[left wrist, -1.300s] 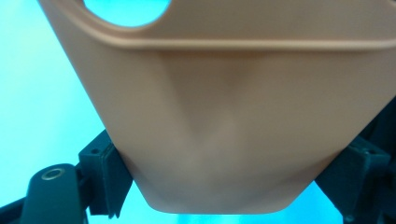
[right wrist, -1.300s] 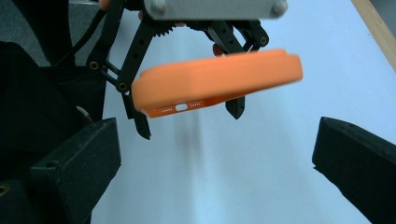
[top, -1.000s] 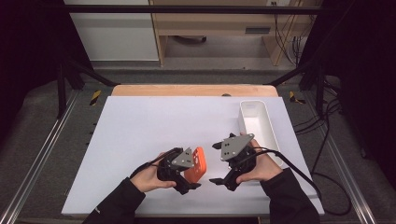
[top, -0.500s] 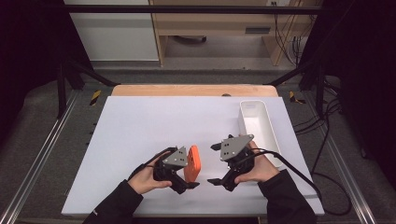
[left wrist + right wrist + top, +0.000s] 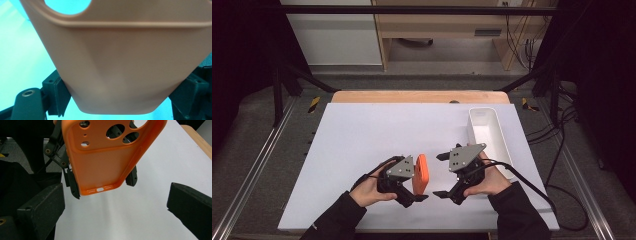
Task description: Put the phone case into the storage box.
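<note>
An orange phone case (image 5: 421, 173) stands on edge above the white mat, near its front. My left gripper (image 5: 417, 181) is shut on its lower end. In the left gripper view the case's back (image 5: 125, 62) is close up, pinched between the two black jaws of the left gripper (image 5: 122, 100). My right gripper (image 5: 441, 175) is just right of the case, open, jaws pointing at it with a small gap. In the right gripper view the case (image 5: 107, 157) hangs beyond the open right gripper (image 5: 117, 205), showing its camera cut-outs and port holes, with the left gripper's fingers (image 5: 72, 185) behind it.
An empty white tray (image 5: 486, 127) lies lengthwise at the mat's right edge, just behind my right hand. The white mat (image 5: 362, 135) stretches back to a wooden table edge (image 5: 412, 96). A black cable (image 5: 537, 190) trails from the right gripper off the right side.
The left gripper has turned the orange case from lying flatter to standing edge-on, and brought it slightly right towards the right gripper. The right gripper has barely moved.
</note>
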The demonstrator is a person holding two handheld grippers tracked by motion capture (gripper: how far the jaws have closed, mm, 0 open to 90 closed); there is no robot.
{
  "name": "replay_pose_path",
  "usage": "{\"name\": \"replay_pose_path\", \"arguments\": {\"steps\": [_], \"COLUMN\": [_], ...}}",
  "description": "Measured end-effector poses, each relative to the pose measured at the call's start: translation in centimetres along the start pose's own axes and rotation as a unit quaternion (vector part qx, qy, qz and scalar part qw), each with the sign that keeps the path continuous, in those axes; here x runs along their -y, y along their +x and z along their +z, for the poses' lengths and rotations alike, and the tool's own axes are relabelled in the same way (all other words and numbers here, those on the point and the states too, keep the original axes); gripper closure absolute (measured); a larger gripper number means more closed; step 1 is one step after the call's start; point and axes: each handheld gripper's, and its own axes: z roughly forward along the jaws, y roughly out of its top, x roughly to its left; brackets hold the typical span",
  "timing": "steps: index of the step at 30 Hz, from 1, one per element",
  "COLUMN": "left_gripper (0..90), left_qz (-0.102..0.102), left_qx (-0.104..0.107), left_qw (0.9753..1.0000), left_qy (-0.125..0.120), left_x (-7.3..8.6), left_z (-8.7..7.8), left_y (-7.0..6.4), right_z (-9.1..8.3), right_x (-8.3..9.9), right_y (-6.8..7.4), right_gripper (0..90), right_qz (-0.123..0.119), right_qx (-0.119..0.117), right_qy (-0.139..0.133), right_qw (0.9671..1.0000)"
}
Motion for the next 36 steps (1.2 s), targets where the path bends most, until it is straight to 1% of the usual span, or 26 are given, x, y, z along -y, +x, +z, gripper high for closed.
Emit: {"name": "replay_pose_path", "arguments": {"steps": [10, 15, 21, 22, 25, 31, 36], "left_gripper": [15.5, 15.6, 15.6, 15.6, 15.6, 15.6, 15.6], "left_qz": [0.014, 0.017, 0.025, 0.024, 0.029, 0.033, 0.037], "left_qx": [0.010, 0.015, 0.022, 0.024, 0.026, 0.029, 0.031], "left_qw": [0.9999, 0.9997, 0.9994, 0.9994, 0.9991, 0.9990, 0.9987], "left_qy": [0.002, 0.006, 0.011, 0.010, 0.013, 0.011, 0.016], "left_x": [-0.7, -0.8, -0.9, -1.0, -1.1, -1.2, -1.3], "left_z": [0.7, 1.1, 1.7, 1.8, 2.0, 2.4, 2.6], "left_y": [-0.1, -0.1, -0.3, -0.4, -0.5, -0.7, -0.9], "right_z": [-0.1, -0.1, 0.2, 0.2, 0.3, 0.5, 0.5], "right_x": [0.0, 0.0, 0.0, 0.0, 0.0, 0.1, 0.1], "right_y": [0.2, 0.3, 0.4, 0.4, 0.4, 0.4, 0.5], "right_gripper": [1.9, 1.9, 2.0, 2.0, 2.4, 4.0, 5.7], "right_qz": [-0.002, -0.004, -0.005, -0.006, -0.007, -0.009, -0.010], "right_qx": [-0.005, -0.012, -0.020, -0.021, -0.023, -0.027, -0.033], "right_qy": [-0.004, -0.007, -0.007, -0.006, -0.007, -0.008, -0.013], "right_qw": [1.0000, 0.9999, 0.9998, 0.9997, 0.9997, 0.9996, 0.9993]}}
